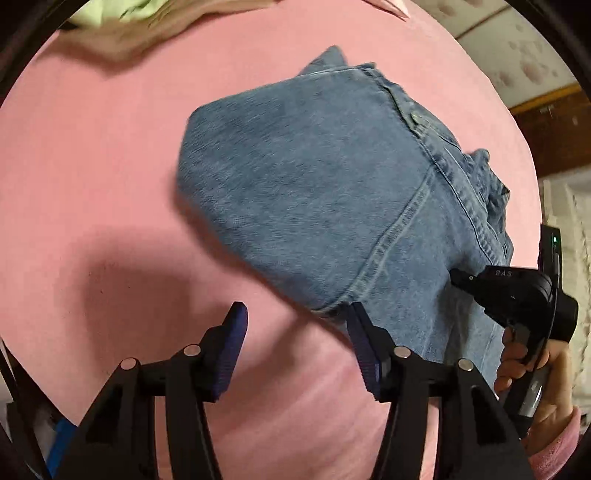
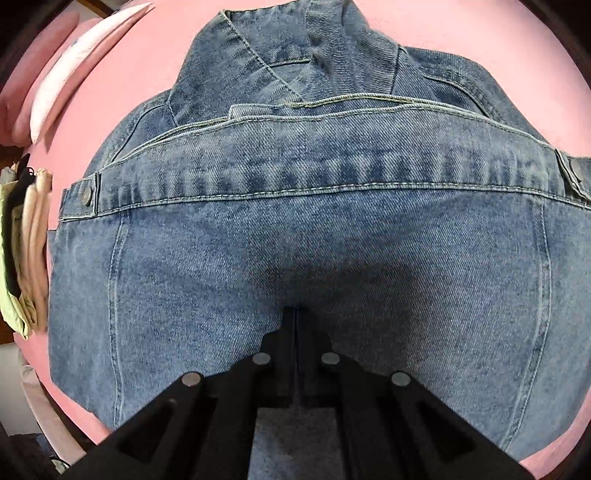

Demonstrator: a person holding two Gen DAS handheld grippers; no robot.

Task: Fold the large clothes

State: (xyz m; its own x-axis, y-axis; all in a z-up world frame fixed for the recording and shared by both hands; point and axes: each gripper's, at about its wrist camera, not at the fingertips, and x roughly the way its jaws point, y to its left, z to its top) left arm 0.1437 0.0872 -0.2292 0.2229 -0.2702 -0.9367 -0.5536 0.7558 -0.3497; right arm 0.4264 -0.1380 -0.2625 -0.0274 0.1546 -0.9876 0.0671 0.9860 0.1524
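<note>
A blue denim jacket [image 1: 314, 177] lies folded on a pink bed sheet [image 1: 92, 184]. In the right wrist view the denim jacket [image 2: 295, 240] fills the frame, its collar at the top and a snap tab at each side. My left gripper [image 1: 297, 314] hangs open just over the jacket's near folded edge, with nothing pressed between its blue pads [image 1: 232, 343]. My right gripper [image 2: 293, 314] is shut, and its tips rest on the middle of the denim. From the left wrist view the right gripper [image 1: 458, 275] shows at the jacket's right side, held by a hand [image 1: 535, 369].
A stack of pale green and beige clothes [image 1: 110, 29] lies at the far edge of the sheet, and the same clothes [image 2: 22, 240] appear at the left in the right wrist view. Pink and white pillows [image 2: 66, 74] lie beyond. Dark wooden furniture [image 1: 554, 122] stands to the right.
</note>
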